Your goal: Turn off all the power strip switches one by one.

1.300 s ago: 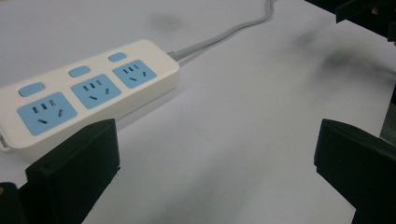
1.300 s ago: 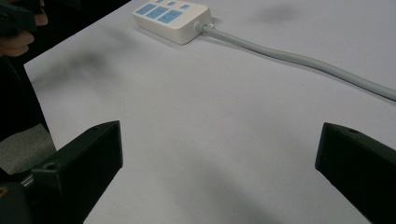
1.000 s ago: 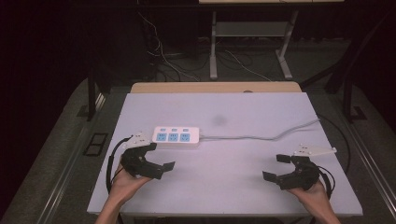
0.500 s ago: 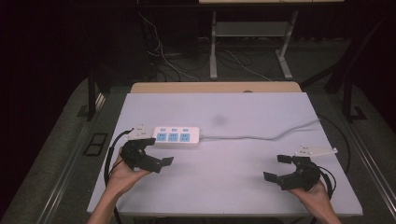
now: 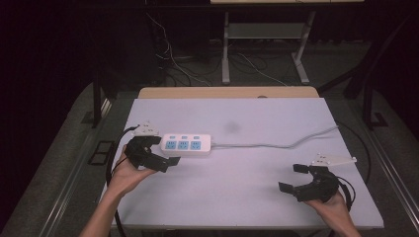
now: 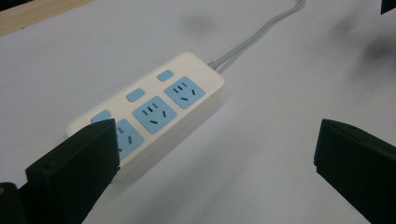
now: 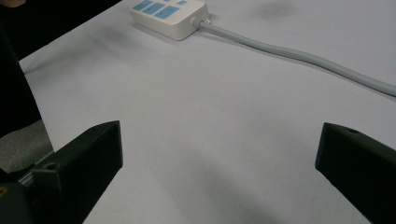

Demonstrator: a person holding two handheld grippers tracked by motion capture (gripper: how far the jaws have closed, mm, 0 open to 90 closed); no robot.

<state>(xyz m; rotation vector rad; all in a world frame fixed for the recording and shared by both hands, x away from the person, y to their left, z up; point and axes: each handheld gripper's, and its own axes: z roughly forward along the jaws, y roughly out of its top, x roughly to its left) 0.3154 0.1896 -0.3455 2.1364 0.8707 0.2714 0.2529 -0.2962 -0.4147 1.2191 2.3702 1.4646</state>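
Right now my left gripper (image 5: 166, 154) sits at the near left end of the white power strip (image 5: 187, 143), its jaws spread wide and holding nothing. From the left gripper view, one jaw overlaps the strip's nearest blue socket (image 6: 125, 135) while the other stands well off to the side over bare table; whether the near jaw actually touches the casing I cannot tell. The strip (image 6: 149, 109) lies flat on the pale table (image 5: 237, 197), toward its left side, with three blue sockets in a row and three small blue switches (image 6: 164, 75) along the edge behind them. Its grey cable (image 5: 276, 144) leaves the strip's right end and snakes away across the table toward the right edge. My right gripper (image 5: 295, 178) is well apart from the strip, down near the table's front right corner, jaws likewise wide open and empty. In the right gripper view the strip (image 7: 170, 14) lies far ahead of the jaws, with the cable (image 7: 299, 56) running from it across the bare surface between them.
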